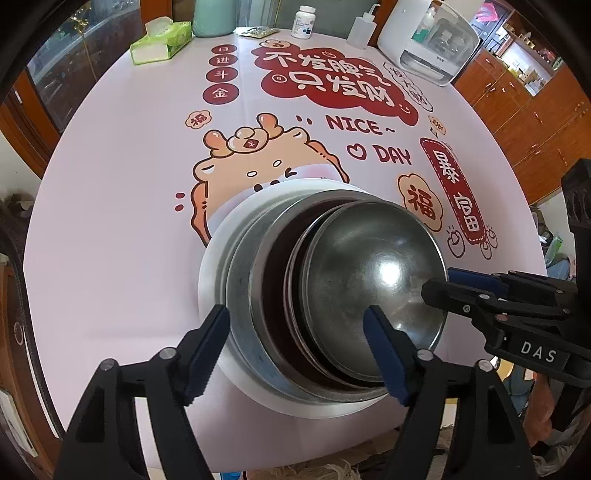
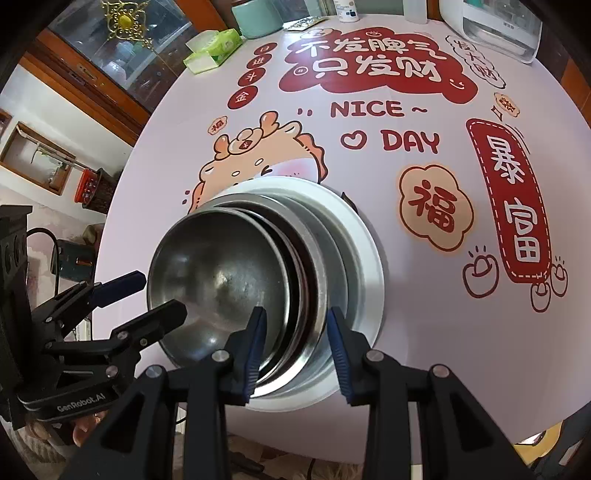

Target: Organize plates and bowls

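A stack of dishes stands near the front edge of the table. A white plate (image 1: pixel 214 251) (image 2: pixel 365 258) lies at the bottom. It carries wide metal dishes (image 1: pixel 240 295) (image 2: pixel 332 258), a dark red dish (image 1: pixel 277 280) (image 2: pixel 295 288) and, on top, a steel bowl (image 1: pixel 369 266) (image 2: pixel 218 273). My left gripper (image 1: pixel 295 350) (image 2: pixel 164 293) is open wide, one finger outside the stack and one over the bowl's inside. Across the stack, my right gripper (image 2: pixel 297 349) (image 1: pixel 437 280) straddles the bowl's rim with a narrower gap, and its pads do not visibly press on it.
The pink printed tablecloth (image 1: pixel 110 221) covers the table. Along the far edge stand a green tissue box (image 1: pixel 162 40), a teal jar (image 1: pixel 214 18), a white pill bottle (image 1: pixel 304 22), a squeeze bottle (image 1: pixel 364 29) and a white appliance (image 1: pixel 432 40). Wooden cabinets (image 1: pixel 517 110) line the right.
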The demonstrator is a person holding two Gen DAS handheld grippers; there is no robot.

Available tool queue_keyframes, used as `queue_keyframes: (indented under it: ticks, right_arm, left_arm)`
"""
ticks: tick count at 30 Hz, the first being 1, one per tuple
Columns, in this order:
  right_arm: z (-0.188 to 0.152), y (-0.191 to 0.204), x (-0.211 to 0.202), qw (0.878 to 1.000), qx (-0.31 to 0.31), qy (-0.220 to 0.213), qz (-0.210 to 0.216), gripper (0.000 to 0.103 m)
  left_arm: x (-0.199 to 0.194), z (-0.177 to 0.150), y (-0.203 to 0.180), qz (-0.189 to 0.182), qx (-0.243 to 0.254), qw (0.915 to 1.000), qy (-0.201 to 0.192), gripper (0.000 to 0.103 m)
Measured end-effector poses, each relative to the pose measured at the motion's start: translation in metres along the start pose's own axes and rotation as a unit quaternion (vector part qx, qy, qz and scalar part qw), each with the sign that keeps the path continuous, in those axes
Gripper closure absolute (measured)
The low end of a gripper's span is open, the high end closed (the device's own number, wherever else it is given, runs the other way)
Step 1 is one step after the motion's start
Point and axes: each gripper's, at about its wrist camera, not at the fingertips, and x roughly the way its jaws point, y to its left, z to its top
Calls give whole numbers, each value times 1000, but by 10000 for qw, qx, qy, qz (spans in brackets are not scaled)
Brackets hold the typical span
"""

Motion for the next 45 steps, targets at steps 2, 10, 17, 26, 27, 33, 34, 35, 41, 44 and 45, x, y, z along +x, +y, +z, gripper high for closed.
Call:
queue_keyframes:
  ticks: [2,10,17,26,27,33,34,35,41,44,45]
  right_arm:
    - [-3,0,-2,10000,3,-28,-3,69]
    - [-16,-6,-22,9999,40,-161,-25,69]
    - [-24,-15,-46,9992,25,-393,-100,69]
    - [-30,-37,-82,9969,44,-760,-208,69]
    - [-30,-40,-86,9966,11,-788,-241,69]
    - [-28,-57,-113,9943,-35,-1008,-345,69]
    - [-28,-60,-118,9937,-41,-1053,-374,69]
    - [-28,-63,-124,9931,-50,-1105,-402,69]
    - [-29,-77,-150,9895,-90,-1361,-484,69]
    - [-32,-81,-163,9874,-112,-1497,-493,68]
    - [-33,-83,-167,9869,-116,-1531,-487,67]
  left_arm:
    - [-2,-1,-2,6,0,10000,-22,27]
    - [-16,-7,-12,30,-73,9999,-106,24]
    - [-25,-7,-27,90,-206,9996,-148,23]
    - [-42,-1,-65,114,-197,9992,-327,23]
    - [-45,0,-69,110,-200,9991,-361,23]
    - [-65,5,-104,223,-130,9975,-653,23]
    - [-69,6,-110,275,-125,9970,-712,23]
    - [-72,6,-115,329,-129,9964,-776,23]
    - [-93,5,-140,548,-212,9922,-1099,23]
    - [-104,3,-152,616,-222,9908,-1182,23]
    - [-106,2,-156,685,-218,9902,-1196,21]
